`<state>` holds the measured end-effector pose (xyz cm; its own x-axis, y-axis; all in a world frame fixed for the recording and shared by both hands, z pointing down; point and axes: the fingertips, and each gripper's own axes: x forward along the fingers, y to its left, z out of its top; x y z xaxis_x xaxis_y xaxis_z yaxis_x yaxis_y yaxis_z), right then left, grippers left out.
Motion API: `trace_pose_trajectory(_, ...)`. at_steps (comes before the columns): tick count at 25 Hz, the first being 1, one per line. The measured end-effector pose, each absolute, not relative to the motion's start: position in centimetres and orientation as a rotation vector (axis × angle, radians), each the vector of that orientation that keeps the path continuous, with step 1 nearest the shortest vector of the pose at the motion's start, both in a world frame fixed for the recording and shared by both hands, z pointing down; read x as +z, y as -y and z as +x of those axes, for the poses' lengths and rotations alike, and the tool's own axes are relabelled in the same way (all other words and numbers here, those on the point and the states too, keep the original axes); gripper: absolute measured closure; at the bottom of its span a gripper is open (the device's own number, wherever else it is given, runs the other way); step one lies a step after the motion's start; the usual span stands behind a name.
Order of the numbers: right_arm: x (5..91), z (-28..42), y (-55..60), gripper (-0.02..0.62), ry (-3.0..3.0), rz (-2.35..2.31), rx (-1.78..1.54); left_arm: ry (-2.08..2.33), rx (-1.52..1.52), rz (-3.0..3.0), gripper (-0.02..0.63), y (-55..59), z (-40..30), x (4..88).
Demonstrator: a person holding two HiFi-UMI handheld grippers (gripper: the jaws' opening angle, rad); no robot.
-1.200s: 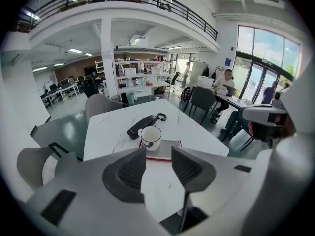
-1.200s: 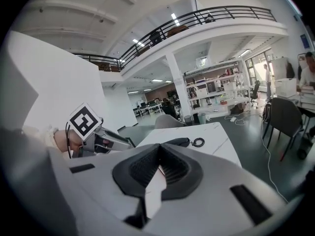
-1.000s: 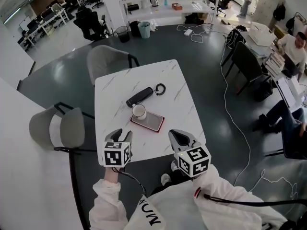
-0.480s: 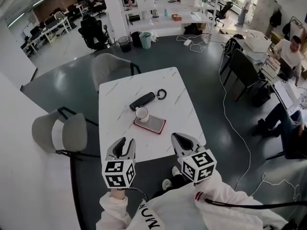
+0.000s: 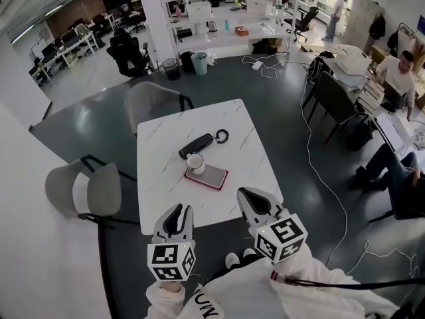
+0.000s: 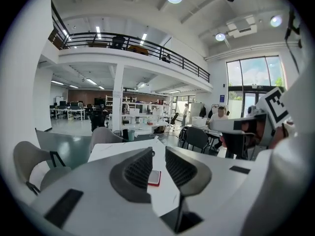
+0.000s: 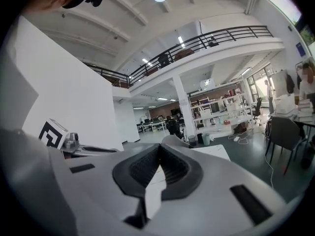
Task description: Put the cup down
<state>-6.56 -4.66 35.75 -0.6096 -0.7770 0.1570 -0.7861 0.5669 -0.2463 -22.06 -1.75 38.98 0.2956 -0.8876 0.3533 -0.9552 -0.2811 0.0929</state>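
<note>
1. While the cup [image 5: 195,163] sits mid-frame on the white table [image 5: 159,145], touching a red-edged phone [image 5: 209,175], both grippers hang low in the frame
2. left gripper [image 5: 176,211]: jaws apart, just been closing, nothing between them
3. right gripper [image 5: 249,196]: jaws together, empty

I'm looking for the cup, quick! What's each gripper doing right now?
Left gripper: open, nothing between its jaws, which have just been closing.
Right gripper: shut, holding nothing.

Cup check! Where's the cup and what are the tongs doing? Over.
Left tongs empty, just closing partway. Right tongs shut, empty. Cup down on red-edged slab, table. Nothing in the way.
</note>
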Motion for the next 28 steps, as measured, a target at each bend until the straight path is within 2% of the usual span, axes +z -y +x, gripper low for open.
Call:
trace_pose_trajectory(4, 36.1, -5.7, 4.2, 0.591, 2.758, 1.363, 0.477, 1.697, 0.294, 2.278, 0.545, 1.4, -21.1, 38.6)
trace_pose_trajectory(9, 36.1, -4.6, 4.2, 0.591, 2.772, 1.358, 0.506, 1.724, 0.254, 2.259, 0.546, 1.6, -19.9, 37.9)
trace_pose_trajectory(16, 35.4, -3.9, 5.5, 0.592, 2.809, 1.333, 0.479, 1.741, 0.243, 2.245, 0.583, 2.3, -18.4, 37.8)
trace_pose_trajectory(28, 36.1, -3.5, 5.3, 0.592, 2.798, 1.303, 0.502, 1.757, 0.312, 2.243, 0.595, 2.1, -17.2, 39.0)
